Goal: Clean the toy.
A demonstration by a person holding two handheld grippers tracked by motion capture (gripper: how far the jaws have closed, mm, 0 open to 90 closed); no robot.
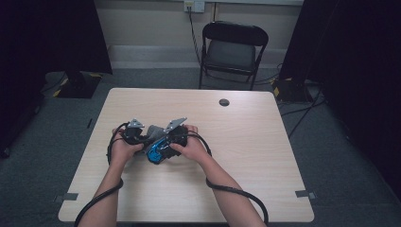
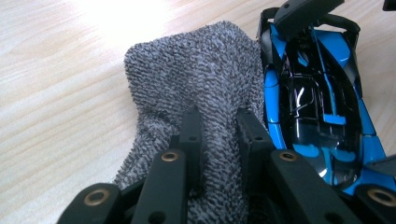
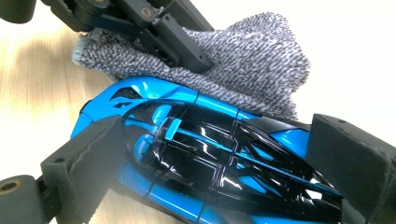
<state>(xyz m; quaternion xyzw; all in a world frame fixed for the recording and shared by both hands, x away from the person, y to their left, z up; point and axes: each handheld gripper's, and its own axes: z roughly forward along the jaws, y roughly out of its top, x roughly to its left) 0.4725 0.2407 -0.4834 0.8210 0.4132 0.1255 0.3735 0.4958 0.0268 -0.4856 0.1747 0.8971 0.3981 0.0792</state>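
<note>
The blue toy car [image 3: 205, 163] lies on the table [image 1: 246, 142] near its middle, clamped between the two pads of the right tongs [image 3: 224, 163]. A grey knitted cloth [image 2: 196, 79] rests against the car's side, pinched tight in the closed left tongs [image 2: 219, 121]. Behind the table stands a black chair [image 1: 231, 49].

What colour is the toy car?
Bright blue with glossy black panels; the toy car shows best in the right gripper view.
</note>
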